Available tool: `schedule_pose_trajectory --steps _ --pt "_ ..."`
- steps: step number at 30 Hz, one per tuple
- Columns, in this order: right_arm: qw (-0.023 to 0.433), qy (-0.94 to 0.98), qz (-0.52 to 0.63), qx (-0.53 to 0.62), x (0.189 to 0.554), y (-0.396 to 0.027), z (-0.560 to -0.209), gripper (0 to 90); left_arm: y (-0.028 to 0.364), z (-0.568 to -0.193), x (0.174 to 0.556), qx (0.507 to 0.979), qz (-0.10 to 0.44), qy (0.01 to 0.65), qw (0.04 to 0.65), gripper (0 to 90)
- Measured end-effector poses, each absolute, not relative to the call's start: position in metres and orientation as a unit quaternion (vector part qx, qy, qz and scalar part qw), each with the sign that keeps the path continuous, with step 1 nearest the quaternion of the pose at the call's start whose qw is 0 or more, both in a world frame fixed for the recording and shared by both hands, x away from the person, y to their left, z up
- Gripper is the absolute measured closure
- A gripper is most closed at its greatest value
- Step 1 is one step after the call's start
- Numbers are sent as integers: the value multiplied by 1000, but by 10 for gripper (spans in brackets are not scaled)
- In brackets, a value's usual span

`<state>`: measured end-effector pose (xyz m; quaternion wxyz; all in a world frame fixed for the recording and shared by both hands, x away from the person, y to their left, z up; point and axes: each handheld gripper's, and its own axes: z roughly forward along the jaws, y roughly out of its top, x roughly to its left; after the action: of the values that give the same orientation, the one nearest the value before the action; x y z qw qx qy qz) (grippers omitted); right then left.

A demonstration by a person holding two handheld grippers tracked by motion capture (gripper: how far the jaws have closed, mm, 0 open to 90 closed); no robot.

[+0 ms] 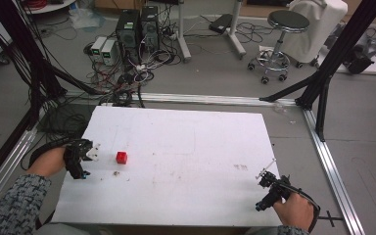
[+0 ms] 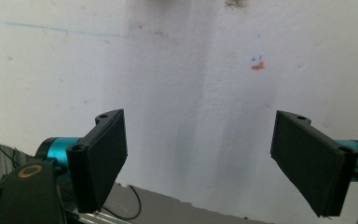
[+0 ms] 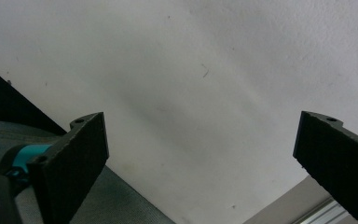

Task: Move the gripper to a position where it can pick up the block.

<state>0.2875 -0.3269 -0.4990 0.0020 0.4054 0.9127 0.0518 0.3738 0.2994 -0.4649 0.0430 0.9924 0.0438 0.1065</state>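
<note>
Beyond the far edge of the white table (image 1: 186, 147) we see a floor tangled with cables, two computer towers (image 1: 137, 27) and a round stool (image 1: 281, 29) on castors; black frame posts (image 1: 342, 44) rise at both sides. Nothing stands between either gripper and the red cube (image 1: 121, 157).

That cube lies on the table's left part, just beside the left gripper (image 1: 81, 159), a little to its right and apart from it. The left gripper's jaws stand wide apart with nothing between them, over the table's left edge. The right gripper (image 1: 269, 188) sits well apart from the cube, near the table's right front corner, its jaws also spread wide and empty.

A brownish smudge (image 1: 116, 173) near the cube is too small for us to identify. In the left gripper view we make out a faint blue line (image 2: 70, 30) and an orange mark (image 2: 257, 66) on the table.
</note>
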Motion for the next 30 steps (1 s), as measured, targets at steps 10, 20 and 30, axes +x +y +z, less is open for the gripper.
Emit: schedule_pose_trajectory --steps 10,20,30 --pt "0 913 55 404 288 -326 -499 24 289 -467 398 996 81 2 37 204" --pt "-2 914 53 402 288 -327 -502 24 273 -475 415 997 72 -9 37 193" --pt "-2 914 52 402 288 -328 -501 23 248 -475 431 996 67 -35 39 193"
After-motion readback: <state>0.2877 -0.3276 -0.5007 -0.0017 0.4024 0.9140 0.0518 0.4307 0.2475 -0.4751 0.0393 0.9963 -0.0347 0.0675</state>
